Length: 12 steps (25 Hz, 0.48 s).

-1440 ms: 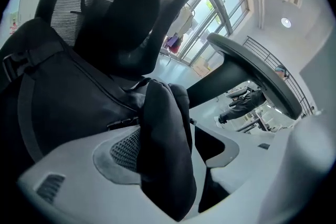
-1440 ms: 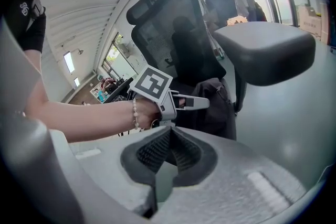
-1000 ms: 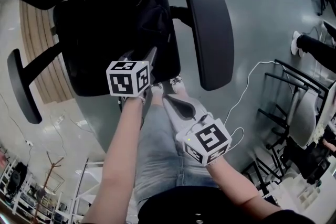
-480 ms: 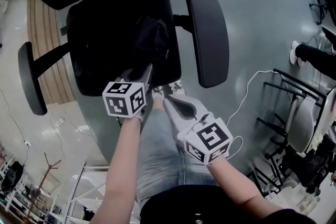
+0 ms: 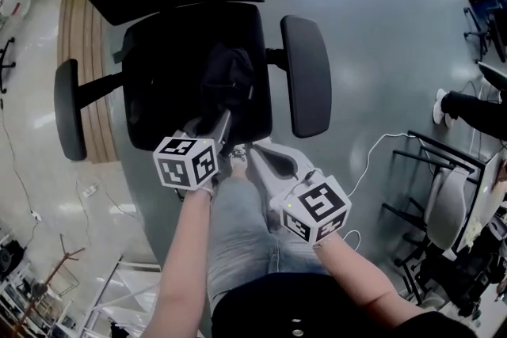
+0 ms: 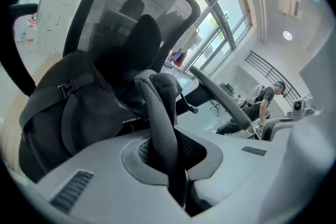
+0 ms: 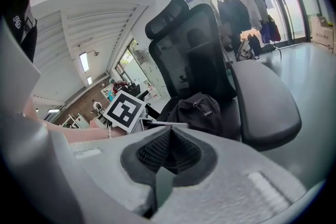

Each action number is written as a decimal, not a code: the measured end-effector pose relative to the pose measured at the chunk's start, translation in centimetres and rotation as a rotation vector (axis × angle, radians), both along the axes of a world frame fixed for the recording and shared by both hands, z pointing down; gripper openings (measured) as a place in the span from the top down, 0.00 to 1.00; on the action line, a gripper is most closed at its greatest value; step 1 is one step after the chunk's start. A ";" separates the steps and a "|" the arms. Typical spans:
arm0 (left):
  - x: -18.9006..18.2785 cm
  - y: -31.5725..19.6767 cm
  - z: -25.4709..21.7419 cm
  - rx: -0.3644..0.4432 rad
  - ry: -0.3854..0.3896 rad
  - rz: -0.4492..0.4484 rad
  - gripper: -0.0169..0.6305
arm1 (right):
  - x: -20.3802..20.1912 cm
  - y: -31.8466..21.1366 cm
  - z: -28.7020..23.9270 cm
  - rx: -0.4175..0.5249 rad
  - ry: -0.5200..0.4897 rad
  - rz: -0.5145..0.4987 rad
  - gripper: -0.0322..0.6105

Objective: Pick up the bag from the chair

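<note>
A black bag point(image 5: 229, 77) lies slumped on the seat of a black office chair point(image 5: 162, 83). It also shows in the left gripper view as a dark bag point(image 6: 73, 113) against the mesh backrest, and in the right gripper view as a bag point(image 7: 197, 109) on the seat. My left gripper point(image 5: 223, 121) is at the seat's front edge, shut on the bag's black strap point(image 6: 160, 113), which runs up between the jaws. My right gripper point(image 5: 255, 148) hangs lower right of it, off the seat, its jaws shut point(image 7: 165, 152) with nothing between them.
The chair's right armrest point(image 5: 307, 75) juts beside my right gripper, and the left armrest point(image 5: 68, 111) stands further off. The person's shoes point(image 5: 238, 150) stand just under the seat edge. A white cable point(image 5: 372, 146), folded chairs point(image 5: 444, 194) and someone's leg point(image 5: 475, 103) are at the right.
The left gripper has drawn back from over the seat to its front edge, still on the strap. The head camera has shifted, so the chair sits lower in view.
</note>
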<state>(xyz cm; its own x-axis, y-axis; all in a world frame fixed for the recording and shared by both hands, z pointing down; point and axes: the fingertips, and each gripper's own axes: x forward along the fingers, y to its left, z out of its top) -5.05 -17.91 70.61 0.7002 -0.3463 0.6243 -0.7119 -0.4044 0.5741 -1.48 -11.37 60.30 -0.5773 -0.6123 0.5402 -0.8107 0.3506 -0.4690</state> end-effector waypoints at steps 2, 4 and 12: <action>-0.3 -0.1 -1.3 0.010 0.005 -0.014 0.90 | 0.0 -0.2 -1.0 0.018 0.000 -0.017 0.95; -0.7 -0.2 -2.7 0.025 0.013 -0.030 0.91 | 0.0 -0.5 -2.0 0.038 -0.001 -0.029 0.95; -2.5 1.0 -8.2 0.068 0.059 -0.124 0.91 | 0.5 -1.8 -6.4 0.122 -0.005 -0.038 0.95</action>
